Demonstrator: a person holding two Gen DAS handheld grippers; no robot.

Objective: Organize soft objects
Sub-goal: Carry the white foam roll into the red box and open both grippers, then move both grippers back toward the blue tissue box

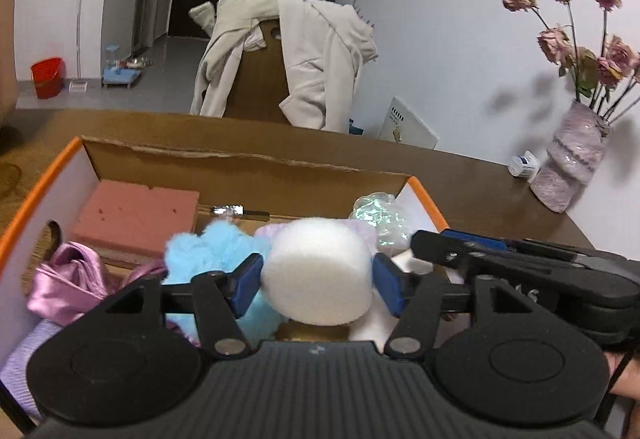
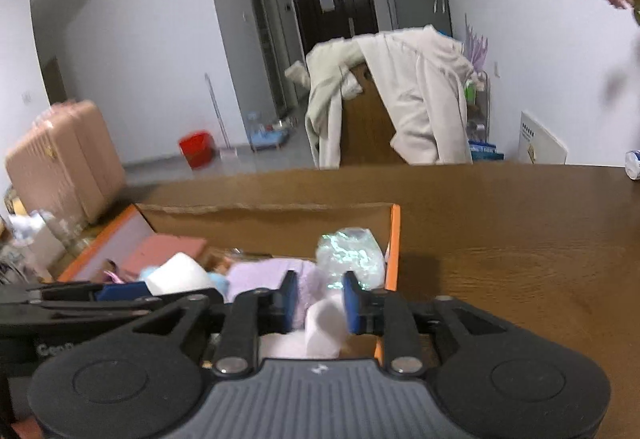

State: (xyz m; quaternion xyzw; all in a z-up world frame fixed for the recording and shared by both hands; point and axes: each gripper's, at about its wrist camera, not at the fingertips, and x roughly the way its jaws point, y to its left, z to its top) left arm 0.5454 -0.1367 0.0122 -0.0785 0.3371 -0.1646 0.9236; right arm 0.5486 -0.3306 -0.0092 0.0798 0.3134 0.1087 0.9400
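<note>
Hovering over the orange-rimmed box (image 1: 24, 199), left gripper (image 1: 316, 281) has a white foam cylinder (image 1: 316, 271) between its pads, left pad touching, right just clear; release looks under way. Right gripper (image 2: 320, 299), at 3 o'clock, stands part-open above a small white roll (image 2: 324, 327).

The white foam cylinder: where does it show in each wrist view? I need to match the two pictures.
Left wrist: the white foam cylinder sits at centre, between the left gripper fingers, over the box.
Right wrist: it appears at lower left, just beyond the left gripper's blue pad, left of the right gripper.
Shared landmark: the iridescent crinkly bundle in the box's far right corner.
</note>
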